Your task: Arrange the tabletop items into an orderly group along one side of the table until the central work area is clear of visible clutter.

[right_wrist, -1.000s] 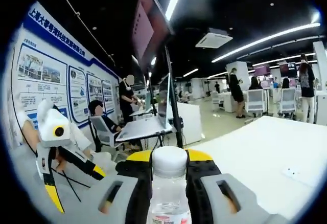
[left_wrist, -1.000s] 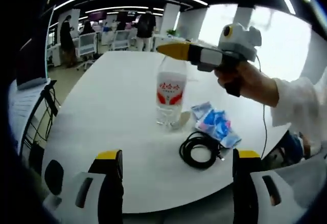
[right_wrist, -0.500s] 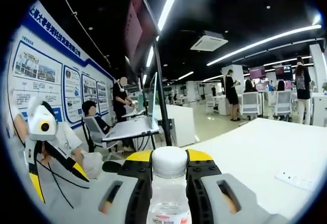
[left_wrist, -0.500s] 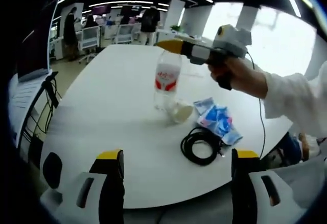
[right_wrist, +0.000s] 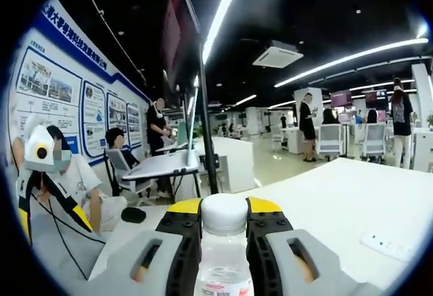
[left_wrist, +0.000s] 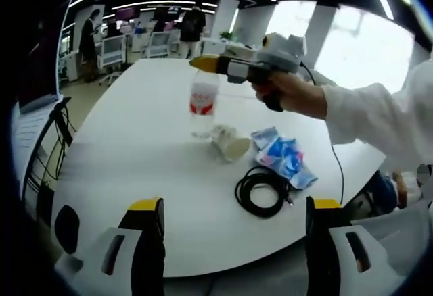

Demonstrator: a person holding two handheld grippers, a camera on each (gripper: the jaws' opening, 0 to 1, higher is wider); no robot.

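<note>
Right gripper view: right gripper (right_wrist: 224, 245) clamps the bottle (right_wrist: 223, 255)
Cup (left_wrist: 230, 144), packets (left_wrist: 282, 159), cable (left_wrist: 260, 191) ahead of wide-open left gripper (left_wrist: 230, 249), unsorted

White table (left_wrist: 135, 154), red-labelled clear bottle (left_wrist: 202, 107), black cable (left_wrist: 260, 191), blue-and-white packet (left_wrist: 281, 157), yellow-tipped fingers (left_wrist: 145, 205).
</note>
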